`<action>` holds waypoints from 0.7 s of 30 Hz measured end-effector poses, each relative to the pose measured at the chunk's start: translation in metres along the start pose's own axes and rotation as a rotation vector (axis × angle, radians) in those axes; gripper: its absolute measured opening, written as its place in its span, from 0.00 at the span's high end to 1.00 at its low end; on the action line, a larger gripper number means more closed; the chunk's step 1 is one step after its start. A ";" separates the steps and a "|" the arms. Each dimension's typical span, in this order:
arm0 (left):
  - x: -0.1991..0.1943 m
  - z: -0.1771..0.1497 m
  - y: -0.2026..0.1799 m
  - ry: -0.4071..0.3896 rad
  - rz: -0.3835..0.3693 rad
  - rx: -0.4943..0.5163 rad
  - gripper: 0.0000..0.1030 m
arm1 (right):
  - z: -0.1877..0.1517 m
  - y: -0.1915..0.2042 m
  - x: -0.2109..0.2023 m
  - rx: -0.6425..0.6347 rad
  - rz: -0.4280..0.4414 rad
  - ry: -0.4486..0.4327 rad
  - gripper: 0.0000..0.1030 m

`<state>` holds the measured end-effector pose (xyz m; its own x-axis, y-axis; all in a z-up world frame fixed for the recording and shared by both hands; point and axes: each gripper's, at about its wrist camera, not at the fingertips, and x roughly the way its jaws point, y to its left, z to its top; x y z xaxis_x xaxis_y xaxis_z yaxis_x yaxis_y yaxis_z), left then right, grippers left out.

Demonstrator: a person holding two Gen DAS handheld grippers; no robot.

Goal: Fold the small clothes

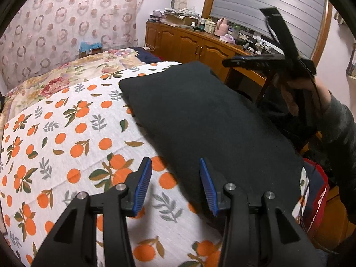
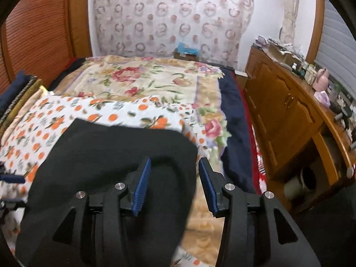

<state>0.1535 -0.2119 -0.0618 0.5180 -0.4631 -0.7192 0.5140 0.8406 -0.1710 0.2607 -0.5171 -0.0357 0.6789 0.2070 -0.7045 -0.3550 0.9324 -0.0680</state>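
A black garment (image 1: 213,120) lies folded flat on the orange-print sheet (image 1: 66,133) on the bed. My left gripper (image 1: 175,184) is open and empty, hovering over the garment's near left edge. In the left wrist view the right gripper (image 1: 255,61) is held up at the far right above the garment, seen side on. In the right wrist view my right gripper (image 2: 174,184) is open and empty above the garment (image 2: 115,160), near its right edge; this view is blurred.
A floral quilt (image 2: 144,77) covers the far bed. A dark blue blanket (image 2: 235,133) lies along the bed's right side. A cluttered wooden cabinet (image 2: 284,111) stands at the right. A patterned curtain (image 2: 166,15) hangs behind. A red and navy item (image 1: 316,200) sits at the bed's right edge.
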 end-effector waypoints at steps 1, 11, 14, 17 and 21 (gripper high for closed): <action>-0.002 -0.001 -0.003 -0.002 0.001 0.003 0.58 | -0.008 0.004 -0.007 0.005 0.009 -0.001 0.56; -0.018 -0.026 -0.032 0.018 -0.017 0.038 0.58 | -0.094 0.030 -0.068 0.046 0.062 -0.009 0.52; -0.020 -0.033 -0.038 0.035 -0.025 0.042 0.58 | -0.117 0.037 -0.079 0.048 0.050 -0.002 0.51; -0.021 -0.044 -0.045 0.056 -0.043 0.039 0.58 | -0.136 0.039 -0.090 0.067 0.048 -0.001 0.51; -0.020 -0.058 -0.056 0.088 -0.078 0.032 0.58 | -0.152 0.041 -0.103 0.094 0.069 -0.003 0.51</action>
<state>0.0748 -0.2331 -0.0766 0.4141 -0.4989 -0.7613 0.5729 0.7928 -0.2079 0.0788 -0.5453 -0.0734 0.6566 0.2725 -0.7033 -0.3393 0.9395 0.0472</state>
